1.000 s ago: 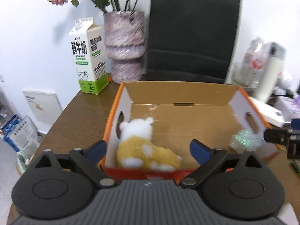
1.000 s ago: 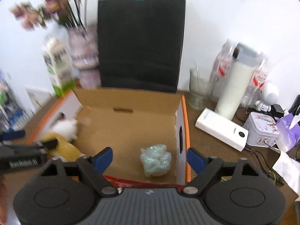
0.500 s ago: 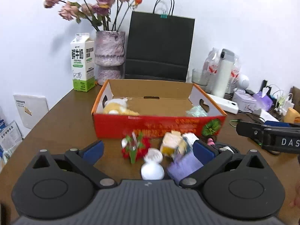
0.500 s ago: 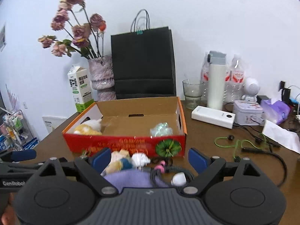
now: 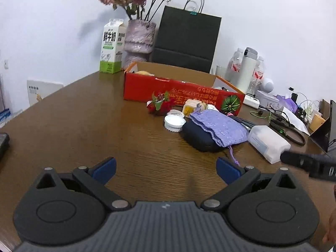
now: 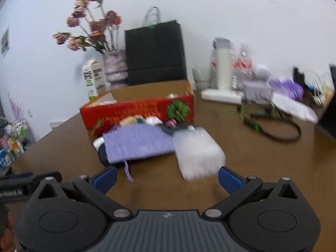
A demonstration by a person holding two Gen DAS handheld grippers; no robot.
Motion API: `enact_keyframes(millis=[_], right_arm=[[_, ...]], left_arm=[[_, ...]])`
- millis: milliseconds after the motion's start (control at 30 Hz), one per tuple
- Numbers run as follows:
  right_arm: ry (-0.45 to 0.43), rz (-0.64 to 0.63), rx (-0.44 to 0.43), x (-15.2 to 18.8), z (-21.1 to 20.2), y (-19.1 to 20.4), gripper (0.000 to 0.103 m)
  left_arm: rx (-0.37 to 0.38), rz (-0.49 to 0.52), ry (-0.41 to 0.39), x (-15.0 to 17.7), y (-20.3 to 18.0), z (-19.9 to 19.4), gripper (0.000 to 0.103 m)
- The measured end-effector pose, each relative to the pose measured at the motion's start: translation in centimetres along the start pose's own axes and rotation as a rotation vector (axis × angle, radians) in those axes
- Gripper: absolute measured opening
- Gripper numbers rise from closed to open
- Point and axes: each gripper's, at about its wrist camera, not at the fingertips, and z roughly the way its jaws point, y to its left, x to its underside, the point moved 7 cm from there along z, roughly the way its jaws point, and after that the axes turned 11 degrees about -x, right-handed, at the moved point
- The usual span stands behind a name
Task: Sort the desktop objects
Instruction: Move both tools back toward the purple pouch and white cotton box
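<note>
- Both claws have pulled back from over the red cardboard box (image 5: 180,92) to low above the bench (image 5: 88,126). A second ago each looked down into the box, at a plush toy and a crinkly bundle. Now the box stands in the upper middle of both views, so two drops look done and a fresh pick is likely next.
- Left claw (image 5: 166,168): blue pads spread wide, nothing between them, at the lower middle of its frame above bare wood grain.
- Unsorted pile, centre of the left view just in front of the box:
  - red artificial flower (image 5: 159,105), spiky and glossy
  - round white lid (image 5: 174,122) with a ribbed edge
  - knitted lilac pouch (image 5: 218,127) – soft, drawstring trailing – draped over a dark rounded case (image 5: 194,135)
  - frosted white plastic box (image 5: 267,141), blocky with rounded corners, right of centre
- Right claw (image 6: 167,178): also wide open and empty; the motion-blurred plastic box lies just ahead of its right pad, probably the nearest candidate.
</note>
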Motion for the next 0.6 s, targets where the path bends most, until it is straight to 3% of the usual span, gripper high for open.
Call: enact_keyframes(millis=[167, 267, 367, 433, 467, 533, 600], right_arm=[[0.041, -0.024, 0.014, 1.8, -0.4, -0.4, 0.103], [0.009, -0.031, 0.009, 1.6, -1.3, -0.3, 0.103], [-0.151, -0.062, 0.006, 0.2, -3.6, 0.6, 0.103], [-0.255, -0.100, -0.061, -0.2, -4.7, 1.4, 0.103], [-0.219, -0.113, -0.092, -0.1, -4.1, 1.7, 0.103], [-0.051, -0.118, -0.079, 0.7, -1.5, 1.8, 0.101], [-0.051, -0.110, -0.045, 0.8, -0.7, 1.3, 0.098]], left_arm=[[0.007, 0.036, -0.019, 0.2, -1.2, -0.7, 0.103], [0.009, 0.055, -0.011, 1.0, -1.7, -0.9, 0.103], [0.004, 0.063, -0.038, 0.6, -1.9, -1.5, 0.103], [0.007, 0.067, -0.104, -0.1, -2.0, -1.9, 0.103], [0.003, 0.080, -0.130, -0.2, -2.2, -1.8, 0.103], [-0.009, 0.118, -0.086, 0.1, -2.4, -0.5, 0.103], [0.022, 0.094, -0.026, 0.1, -2.3, 0.7, 0.103]])
